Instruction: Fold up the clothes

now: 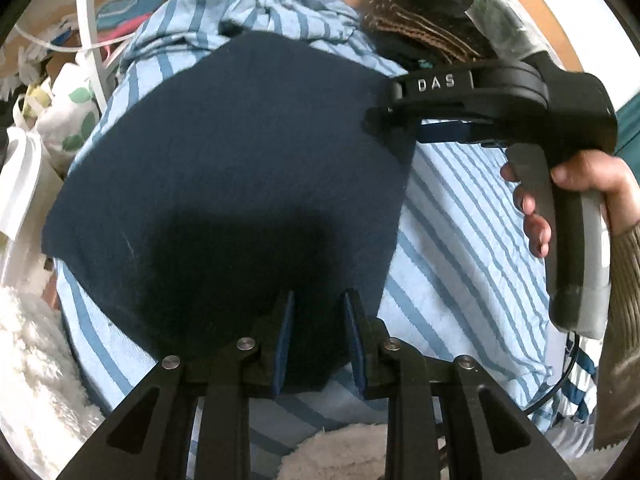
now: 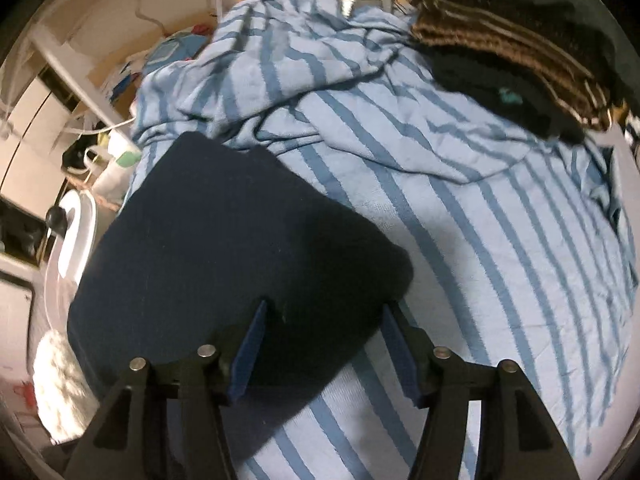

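A folded navy garment (image 1: 224,168) lies flat, roughly rectangular, on the bed.

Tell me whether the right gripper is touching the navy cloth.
Cannot tell. In the right wrist view the right gripper has its fingers spread open over the navy cloth, but neither view plainly shows contact or a gap.

Both my fisheye views bend hard toward black corners. Soft daylight is fairly bright, slightly motion-blurred at the rims. My shadow darkens the navy cloth (image 1: 224,184) at six o'clock.
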